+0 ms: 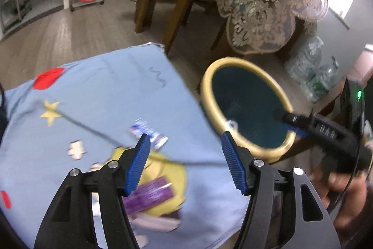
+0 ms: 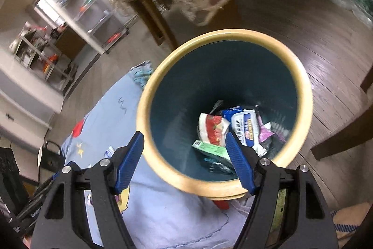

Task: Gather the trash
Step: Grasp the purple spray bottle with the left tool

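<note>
Trash wrapper (image 1: 149,133) lies flat on the blue blanket (image 1: 98,90), long axis slanting, just ahead of the empty, spread left gripper (image 1: 185,144), nearer than the open right gripper (image 2: 184,146) over the bin (image 2: 300,76).

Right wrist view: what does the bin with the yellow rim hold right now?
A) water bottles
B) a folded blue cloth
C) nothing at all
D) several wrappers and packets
D: wrappers and packets lie at the bottom of the bin.
</note>
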Motion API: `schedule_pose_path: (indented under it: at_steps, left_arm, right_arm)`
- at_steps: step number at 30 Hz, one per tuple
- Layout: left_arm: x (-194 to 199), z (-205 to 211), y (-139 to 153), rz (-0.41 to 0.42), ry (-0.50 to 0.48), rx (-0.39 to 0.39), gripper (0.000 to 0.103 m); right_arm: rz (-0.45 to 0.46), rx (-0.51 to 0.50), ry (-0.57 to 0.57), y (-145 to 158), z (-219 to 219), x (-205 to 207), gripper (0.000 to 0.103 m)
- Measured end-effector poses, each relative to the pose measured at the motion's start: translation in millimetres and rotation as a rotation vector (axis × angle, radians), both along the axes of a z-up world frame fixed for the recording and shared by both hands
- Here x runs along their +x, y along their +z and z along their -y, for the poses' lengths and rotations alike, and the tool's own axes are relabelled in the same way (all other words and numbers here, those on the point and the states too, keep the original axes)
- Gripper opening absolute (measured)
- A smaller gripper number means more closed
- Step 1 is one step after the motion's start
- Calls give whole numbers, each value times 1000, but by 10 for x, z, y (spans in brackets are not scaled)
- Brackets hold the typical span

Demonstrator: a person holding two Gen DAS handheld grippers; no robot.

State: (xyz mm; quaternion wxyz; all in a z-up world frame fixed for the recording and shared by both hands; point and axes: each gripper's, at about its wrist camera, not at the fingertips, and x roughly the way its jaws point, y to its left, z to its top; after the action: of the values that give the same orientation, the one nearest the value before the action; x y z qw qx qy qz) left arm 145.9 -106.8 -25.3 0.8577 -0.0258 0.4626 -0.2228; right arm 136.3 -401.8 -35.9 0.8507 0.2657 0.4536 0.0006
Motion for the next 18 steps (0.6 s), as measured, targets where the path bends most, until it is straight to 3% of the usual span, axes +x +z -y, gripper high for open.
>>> schedule_pose_path:
  at_steps: [9, 14, 16, 18]
  left_arm:
    - [-160, -312, -328, -38, -102, 138, 69]
    - [-241, -216, -517, -47, -198, 234, 68]
    - [-272, -156, -560, -23, -219, 280, 60]
    - [-286, -132, -584, -15, -220, 300, 45]
  right_arm:
    - [0, -14, 44, 6, -124, 1, 72]
    - [-2, -23, 69, 1, -185, 12, 72]
    - [-2, -30, 85, 0, -224, 21, 72]
    - [4, -51, 117, 11, -302, 32, 72]
